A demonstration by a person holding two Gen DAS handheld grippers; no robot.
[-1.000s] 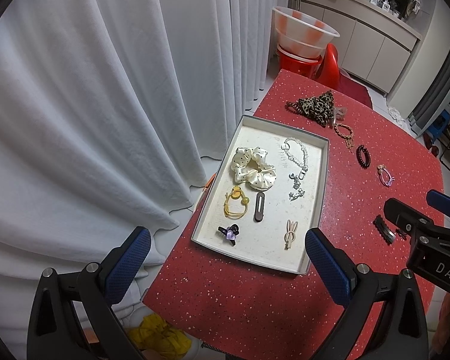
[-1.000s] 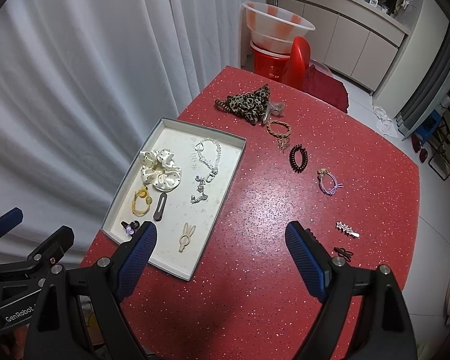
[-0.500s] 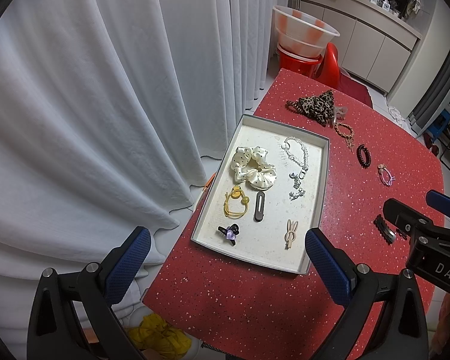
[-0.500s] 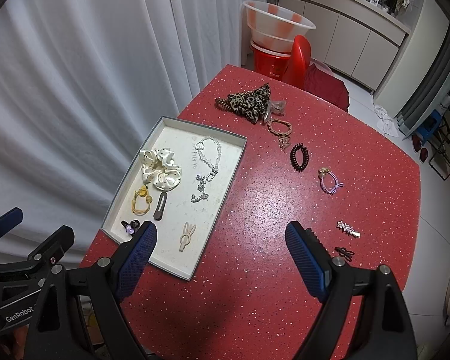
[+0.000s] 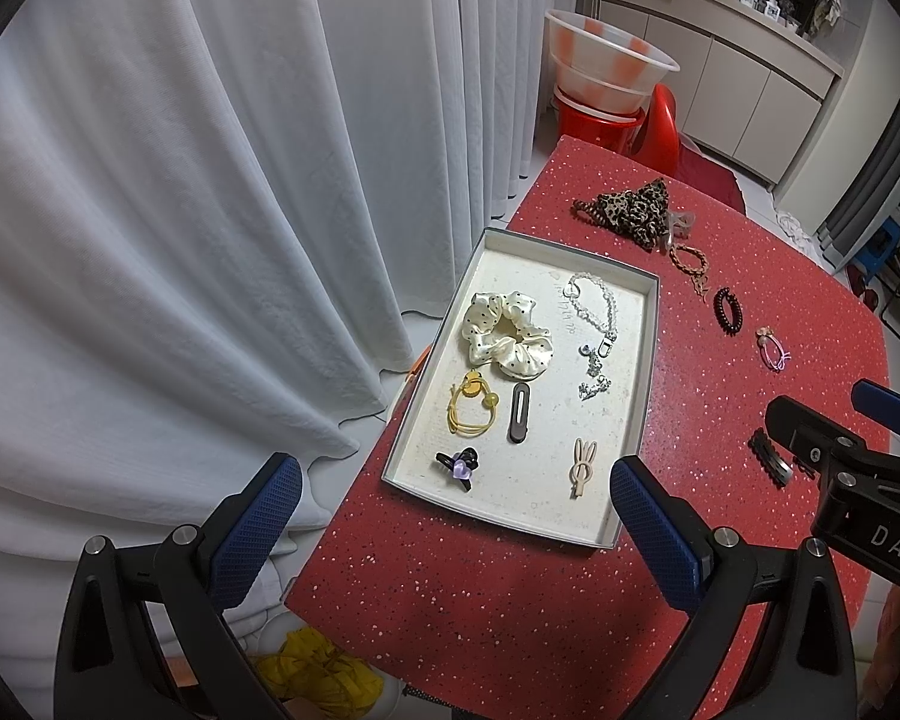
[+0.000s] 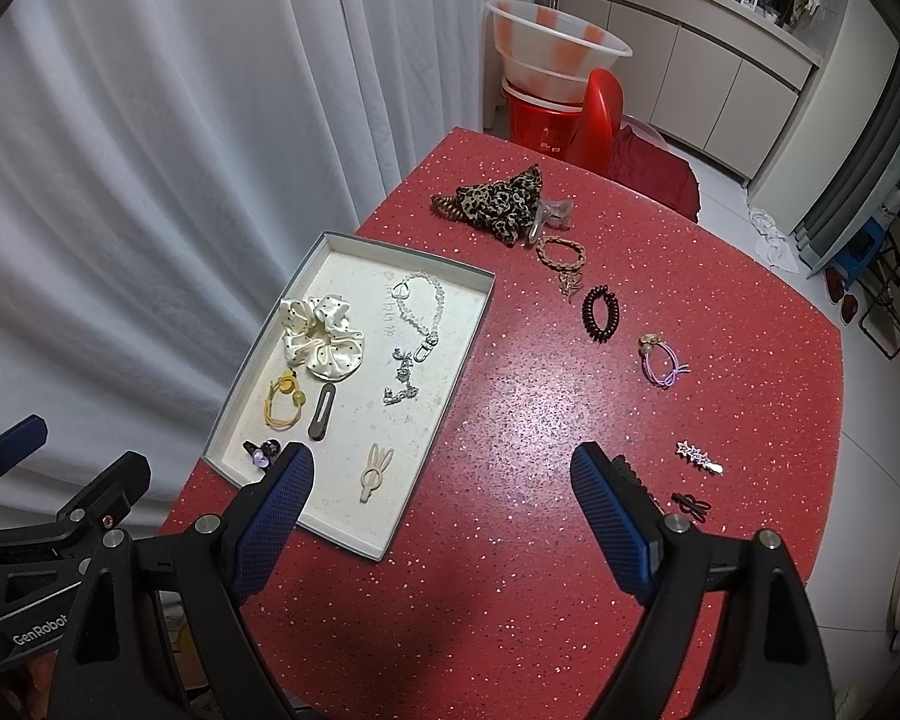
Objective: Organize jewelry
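Observation:
A grey tray [image 5: 641, 396] [image 6: 450, 369] on the red table holds a cream dotted scrunchie [image 5: 507, 333], a silver chain [image 5: 597, 330], a yellow hair tie [image 5: 471, 411], a dark clip [image 5: 518, 411], a purple-heart clip [image 5: 459, 465] and a beige bunny clip [image 5: 582, 465]. Loose on the table lie a leopard scrunchie [image 6: 501, 201], a braided bracelet [image 6: 561, 255], a dark coil tie [image 6: 600, 312], a purple tie [image 6: 663, 360], a star clip [image 6: 699, 456] and a small black clip [image 6: 690, 504]. My left gripper [image 5: 450, 528] and right gripper [image 6: 444, 516] are open, empty, above the near table edge.
White curtains [image 5: 210, 180] hang left of the table. A red chair [image 6: 600, 114] and stacked basins [image 6: 552, 54] stand behind the far edge. Yellow cloth [image 5: 318, 672] lies on the floor below the near corner.

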